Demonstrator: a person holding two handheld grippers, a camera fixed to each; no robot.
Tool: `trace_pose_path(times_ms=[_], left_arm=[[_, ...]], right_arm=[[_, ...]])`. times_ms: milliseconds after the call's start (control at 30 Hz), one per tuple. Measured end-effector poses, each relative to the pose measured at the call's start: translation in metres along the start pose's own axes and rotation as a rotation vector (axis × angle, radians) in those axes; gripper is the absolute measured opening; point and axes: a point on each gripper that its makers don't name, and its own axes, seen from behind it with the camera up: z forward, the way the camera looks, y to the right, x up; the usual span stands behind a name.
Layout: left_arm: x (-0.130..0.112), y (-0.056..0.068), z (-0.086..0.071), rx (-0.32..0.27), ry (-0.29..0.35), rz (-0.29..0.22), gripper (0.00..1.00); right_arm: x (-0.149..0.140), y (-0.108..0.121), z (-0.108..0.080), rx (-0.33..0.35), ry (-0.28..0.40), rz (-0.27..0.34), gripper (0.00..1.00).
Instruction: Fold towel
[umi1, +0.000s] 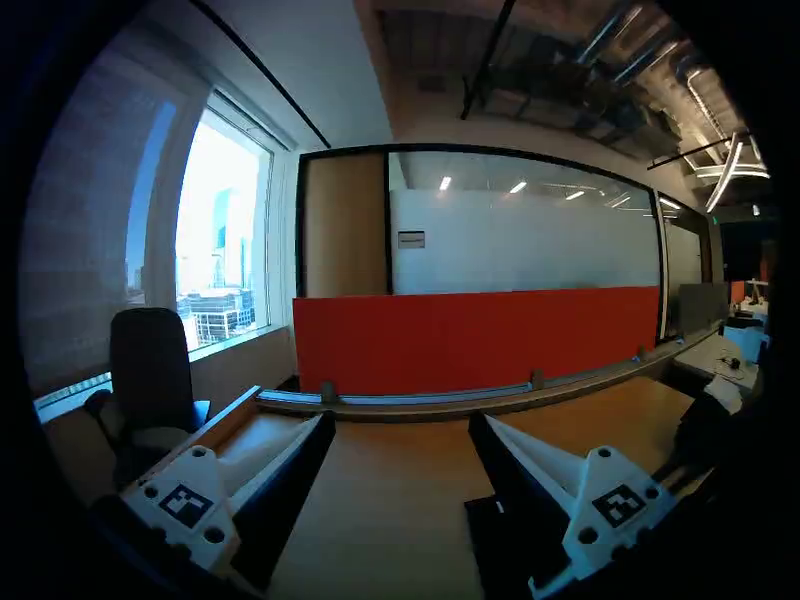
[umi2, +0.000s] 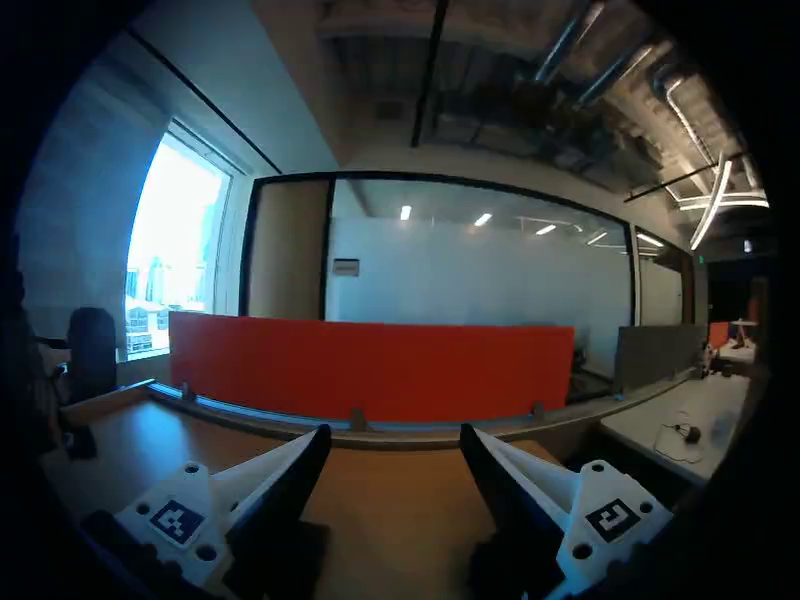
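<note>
bare desk (umi1: 400, 500) ahead, red divider (umi1: 470, 340) blocking the far edge — chair (umi1: 150, 380) leftward

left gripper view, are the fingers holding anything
No, the fingers stand wide apart, with bare wooden desk showing in the gap between them.

Both cams ride low over the light wooden counter (umi1: 400, 500), looking level past the left tongs (umi1: 402, 417) and right tongs (umi2: 395, 430) at the same long red divider panel (umi1: 470, 340).
</note>
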Motion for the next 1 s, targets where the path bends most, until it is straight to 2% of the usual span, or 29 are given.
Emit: trace_pose_path(times_ms=[200,433,767,1000], left_arm=[[0.008,0.000,0.000,-0.011,-0.021,0.001,0.99],[0.007,0.012,-0.001,-0.091,-0.078,0.006,1.00],[-0.003,0.041,-0.005,-0.245,-0.180,0.082,1.00],[-0.002,0.067,-0.011,-0.351,-0.215,0.096,1.00]], right_arm=[[0.010,-0.004,0.003,0.014,-0.018,0.008,1.00],[0.016,-0.022,0.005,0.100,-0.058,-0.015,1.00],[0.016,-0.063,0.000,0.295,-0.161,-0.083,1.00],[0.011,-0.081,-0.007,0.391,-0.211,-0.140,1.00]])
